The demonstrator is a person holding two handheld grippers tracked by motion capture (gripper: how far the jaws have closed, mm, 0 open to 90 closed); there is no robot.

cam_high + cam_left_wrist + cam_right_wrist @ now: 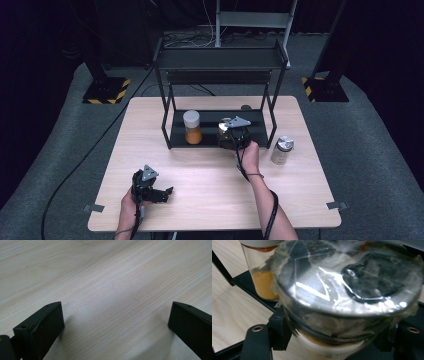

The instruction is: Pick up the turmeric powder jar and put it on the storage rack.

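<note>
The person is working at a light wooden table (210,195) on which a black metal rack (220,60) is standing, and the right gripper (235,136) is reaching into the lower shelf (210,137) of this rack. Its jaws are pinching a jar with a shiny metal lid (347,280) from both sides, just under the lid rim; in the right gripper view the jar is sitting very close to the camera, and something yellowish is showing under the lid. This jar is at the right part of the lower shelf, and I cannot tell if its bottom is touching the shelf or hanging just above it. A second jar with a white lid and orange powder (192,127) is standing just beside it to the left, apart from it. A third jar with a silver lid (282,150) is waiting on the table outside the rack, near its right leg. The left gripper (159,194) is hovering low over the bare table near the front edge, with its jaws spread wide and nothing between them. To do this step well, I think the person should be keeping the jar upright, moving it slowly and straight, and watching the rack's leg and the orange jar, because the glass could be slipping under the smooth lid.
</note>
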